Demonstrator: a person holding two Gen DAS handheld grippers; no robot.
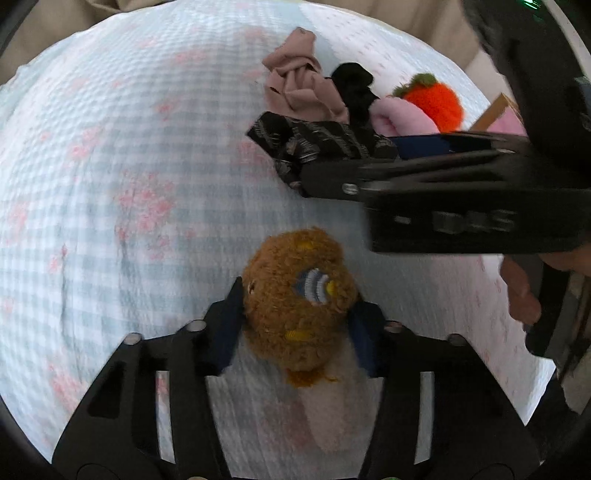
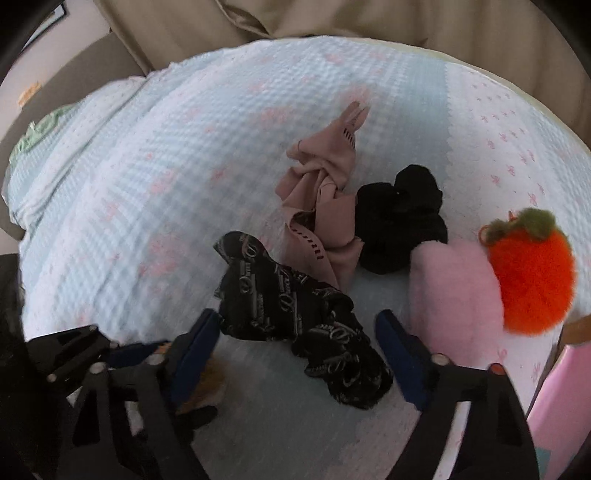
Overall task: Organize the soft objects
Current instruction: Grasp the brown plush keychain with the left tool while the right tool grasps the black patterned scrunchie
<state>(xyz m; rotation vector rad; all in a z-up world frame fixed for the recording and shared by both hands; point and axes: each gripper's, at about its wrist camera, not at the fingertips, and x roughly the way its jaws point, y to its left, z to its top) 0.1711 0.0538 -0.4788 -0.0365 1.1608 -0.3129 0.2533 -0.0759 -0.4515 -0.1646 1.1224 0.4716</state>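
My left gripper (image 1: 297, 314) is shut on a brown plush toy (image 1: 299, 299) and holds it over the bed. My right gripper (image 2: 297, 325) is open, its jaws on either side of a black patterned cloth (image 2: 295, 317) that lies on the bed; the same cloth shows in the left wrist view (image 1: 310, 142). Beyond it lie a dusty-pink cloth (image 2: 325, 206), a black scrunched cloth (image 2: 399, 218), a pink plush item (image 2: 454, 291) and an orange fuzzy fruit toy (image 2: 532, 280).
A light blue checked quilt (image 2: 166, 177) with pink flowers covers the bed. A beige cushion (image 2: 295, 22) runs along the far side. A pink box with a wooden edge (image 2: 554, 398) stands at the right. The right gripper's body (image 1: 461, 199) crosses the left wrist view.
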